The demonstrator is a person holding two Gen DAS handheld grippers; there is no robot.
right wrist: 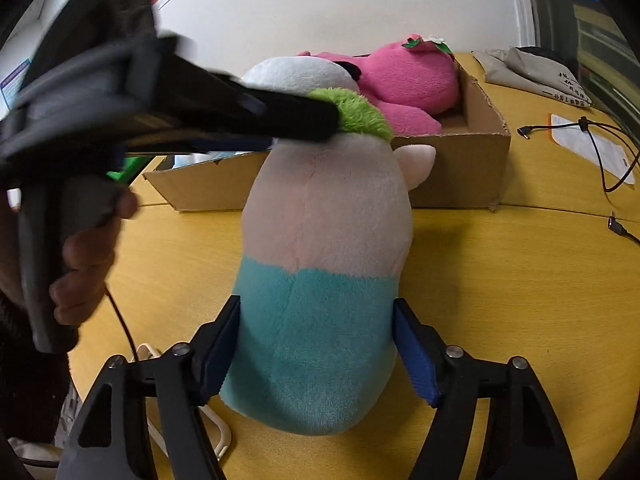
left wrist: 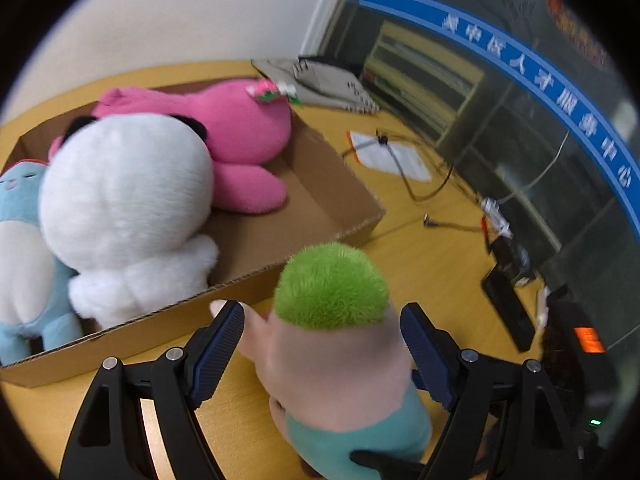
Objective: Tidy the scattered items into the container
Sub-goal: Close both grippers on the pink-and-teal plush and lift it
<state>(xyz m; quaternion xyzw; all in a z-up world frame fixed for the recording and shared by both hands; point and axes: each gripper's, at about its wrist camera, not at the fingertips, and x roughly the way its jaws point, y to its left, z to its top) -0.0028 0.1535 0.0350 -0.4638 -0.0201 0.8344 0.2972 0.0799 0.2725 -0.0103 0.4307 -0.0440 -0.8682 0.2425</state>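
A plush doll with green hair, pink body and teal bottom (left wrist: pixel 332 344) stands on the yellow table in front of a cardboard box (left wrist: pixel 320 200). My left gripper (left wrist: pixel 322 340) has its fingers either side of the doll's head. My right gripper (right wrist: pixel 316 344) is shut on the doll's teal lower half (right wrist: pixel 316 340). In the right wrist view the left gripper's finger (right wrist: pixel 280 116) reaches across to the green hair. The box (right wrist: pixel 460 160) holds a pink plush (left wrist: pixel 240 128), a white plush (left wrist: pixel 124 200) and a light blue plush (left wrist: pixel 24 240).
A grey cloth bag (left wrist: pixel 320 80) lies behind the box. A paper sheet (left wrist: pixel 388 156), black cables (left wrist: pixel 424 188) and dark devices (left wrist: pixel 516 308) lie on the table to the right. A glass wall stands further right. A white cord (right wrist: pixel 216 428) lies near the front edge.
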